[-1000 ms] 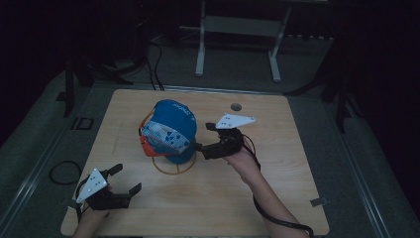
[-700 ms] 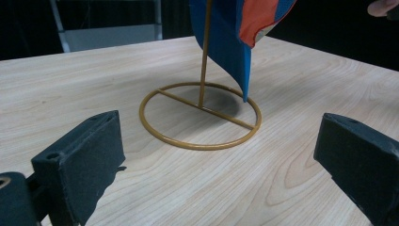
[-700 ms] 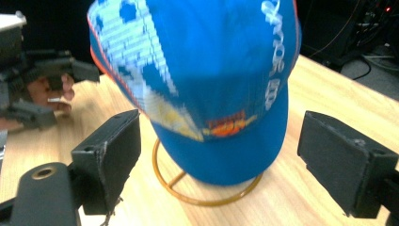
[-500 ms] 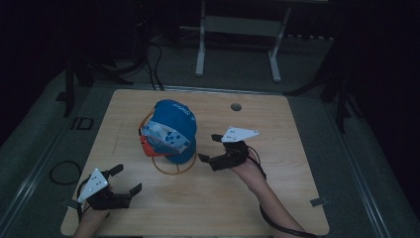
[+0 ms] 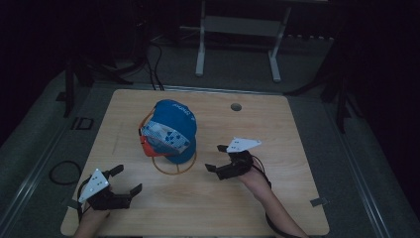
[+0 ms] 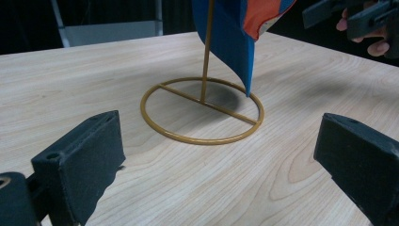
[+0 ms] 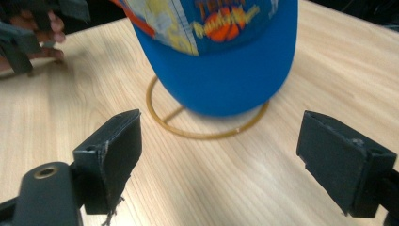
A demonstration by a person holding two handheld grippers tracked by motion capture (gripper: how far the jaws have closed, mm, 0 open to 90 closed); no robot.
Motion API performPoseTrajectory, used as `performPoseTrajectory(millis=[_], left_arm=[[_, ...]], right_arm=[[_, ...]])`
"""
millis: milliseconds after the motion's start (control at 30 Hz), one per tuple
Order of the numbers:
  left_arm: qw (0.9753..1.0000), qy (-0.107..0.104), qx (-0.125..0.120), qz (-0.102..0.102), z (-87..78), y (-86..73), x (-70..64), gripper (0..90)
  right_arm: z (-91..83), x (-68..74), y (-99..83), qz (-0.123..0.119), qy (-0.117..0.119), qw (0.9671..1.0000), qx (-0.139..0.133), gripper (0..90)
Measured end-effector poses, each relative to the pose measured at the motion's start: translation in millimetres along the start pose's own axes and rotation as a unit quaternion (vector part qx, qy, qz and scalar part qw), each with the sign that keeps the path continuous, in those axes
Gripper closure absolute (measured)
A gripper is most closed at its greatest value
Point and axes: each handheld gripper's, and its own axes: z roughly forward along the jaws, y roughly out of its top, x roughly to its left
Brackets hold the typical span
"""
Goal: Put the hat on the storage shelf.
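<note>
On the table [image 5: 297, 129]: one cap [image 5: 171, 130], one stand [image 5: 174, 166].

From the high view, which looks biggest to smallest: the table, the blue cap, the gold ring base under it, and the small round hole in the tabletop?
1. Table, by far the largest.
2. Blue cap.
3. Gold ring base, partly hidden under the cap; it seems somewhat narrower, though the two are close.
4. Round hole, smallest.

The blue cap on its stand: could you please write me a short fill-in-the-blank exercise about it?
1. The blue cap sits on a wire stand whose base is a ____ ring.
2. The table is made of ____.
3. Both the left gripper and the right gripper have their jaws ____.

Missing words: gold; wood; open
</note>
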Motion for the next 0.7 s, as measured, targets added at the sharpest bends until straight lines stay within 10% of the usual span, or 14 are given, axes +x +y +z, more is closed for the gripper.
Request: performPoseTrajectory(millis=[700], left_arm=[[1.0000, 0.001, 0.002, -0.007, 0.6, -2.7, 2.8, 2.4]], right_arm=[[-20.2, -15.5, -54.5, 0.028, -0.019, 0.9993, 0.019, 14.7]])
